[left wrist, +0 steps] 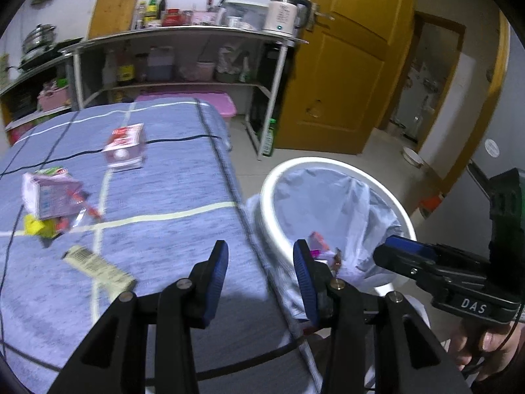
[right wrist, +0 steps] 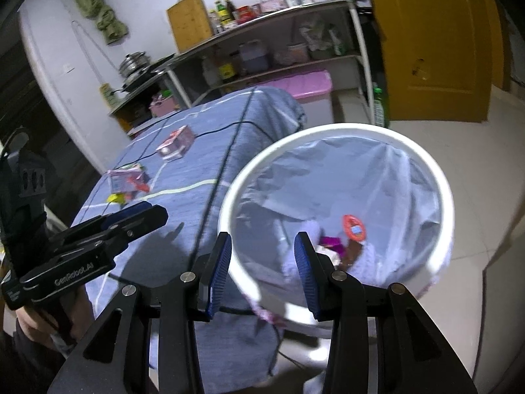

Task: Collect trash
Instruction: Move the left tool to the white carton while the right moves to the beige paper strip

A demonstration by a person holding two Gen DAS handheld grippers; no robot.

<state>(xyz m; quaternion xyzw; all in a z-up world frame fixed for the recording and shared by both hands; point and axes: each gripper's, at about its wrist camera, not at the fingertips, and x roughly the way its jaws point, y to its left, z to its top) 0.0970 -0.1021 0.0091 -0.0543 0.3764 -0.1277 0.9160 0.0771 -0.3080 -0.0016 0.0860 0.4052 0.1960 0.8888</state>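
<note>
A white round trash bin [left wrist: 272,203] lined with a pale bag stands on the floor beside the table [left wrist: 170,177]; it also shows in the right wrist view [right wrist: 446,203]. Wrappers [right wrist: 352,228] lie inside it. On the blue checked cloth lie a pink-and-white carton [left wrist: 126,146], a crumpled purple pack with red and yellow wrappers [left wrist: 52,198], and a pale yellow wrapper [left wrist: 98,267]. My left gripper [left wrist: 261,275] is open and empty over the table's right edge. My right gripper [right wrist: 262,271] is open and empty above the bin's near rim.
A metal shelf [left wrist: 197,32] with bottles, a kettle and jars stands behind the table. A pink-lidded box [left wrist: 203,101] sits under it. A yellow door [left wrist: 341,65] is on the right. A green bottle [left wrist: 269,138] stands on the tiled floor.
</note>
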